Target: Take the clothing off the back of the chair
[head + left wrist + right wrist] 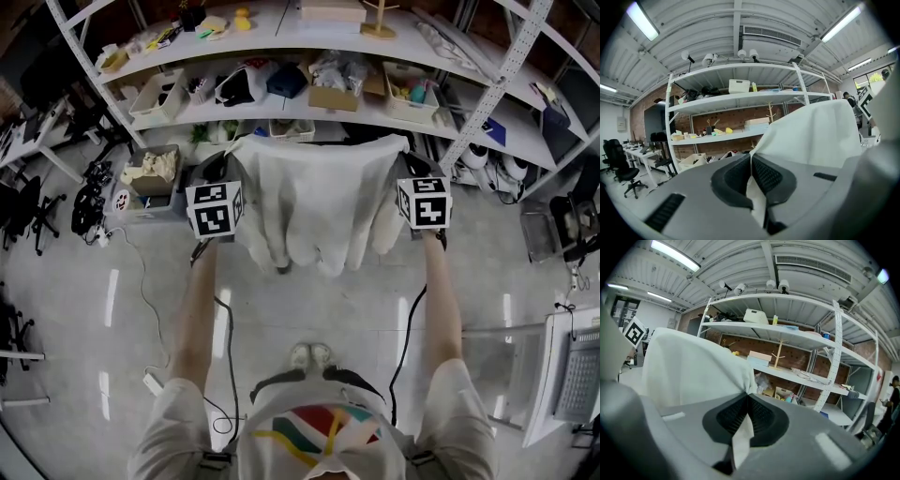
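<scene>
My left tool (751, 178) and right tool (746, 416) each clamp a top corner of the garment (314, 202), so next I should lift it evenly off the chair.

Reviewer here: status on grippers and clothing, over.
Left gripper shut on garment, top corner. Right gripper shut on other corner. Garment hangs spread between them, shelves behind. Chair not made out.
</scene>
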{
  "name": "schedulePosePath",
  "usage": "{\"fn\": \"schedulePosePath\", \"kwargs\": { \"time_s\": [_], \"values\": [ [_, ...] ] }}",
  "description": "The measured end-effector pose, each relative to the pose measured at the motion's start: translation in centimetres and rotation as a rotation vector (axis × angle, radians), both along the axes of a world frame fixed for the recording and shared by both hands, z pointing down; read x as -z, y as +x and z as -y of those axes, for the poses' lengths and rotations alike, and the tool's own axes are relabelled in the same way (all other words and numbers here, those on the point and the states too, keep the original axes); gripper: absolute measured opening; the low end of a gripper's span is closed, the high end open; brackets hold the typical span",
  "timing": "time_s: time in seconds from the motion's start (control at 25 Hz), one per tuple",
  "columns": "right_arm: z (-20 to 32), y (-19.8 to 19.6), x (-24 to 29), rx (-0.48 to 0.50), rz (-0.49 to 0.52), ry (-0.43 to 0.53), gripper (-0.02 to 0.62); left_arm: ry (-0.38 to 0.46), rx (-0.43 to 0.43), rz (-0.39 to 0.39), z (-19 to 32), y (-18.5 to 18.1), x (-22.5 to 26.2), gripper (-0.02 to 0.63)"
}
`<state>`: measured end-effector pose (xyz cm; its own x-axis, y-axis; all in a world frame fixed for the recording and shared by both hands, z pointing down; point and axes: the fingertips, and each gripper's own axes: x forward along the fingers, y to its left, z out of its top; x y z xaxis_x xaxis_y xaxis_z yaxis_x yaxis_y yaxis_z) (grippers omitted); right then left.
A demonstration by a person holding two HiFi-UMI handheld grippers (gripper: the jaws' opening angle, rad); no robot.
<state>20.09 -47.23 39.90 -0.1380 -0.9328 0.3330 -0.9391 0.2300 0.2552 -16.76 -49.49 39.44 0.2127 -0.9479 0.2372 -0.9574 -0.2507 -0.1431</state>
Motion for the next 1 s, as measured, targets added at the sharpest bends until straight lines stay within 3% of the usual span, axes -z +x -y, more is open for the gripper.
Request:
{"fn": "schedulePosePath", "kwargs": {
  "time_s": [0.6,1.0],
  "values": [
    [-1.3,2.2,1.6,-0.07,-0.061,0.048,0.006,0.115,0.101,0.015,-1.3,-1.6,3.3,0.012],
    [-2.4,2.6,7.2,-0.096,-0.121,0.175,0.006,0.216,0.134,0.003,-2.3,-2.6,8.3,0.012]
  ]
}}
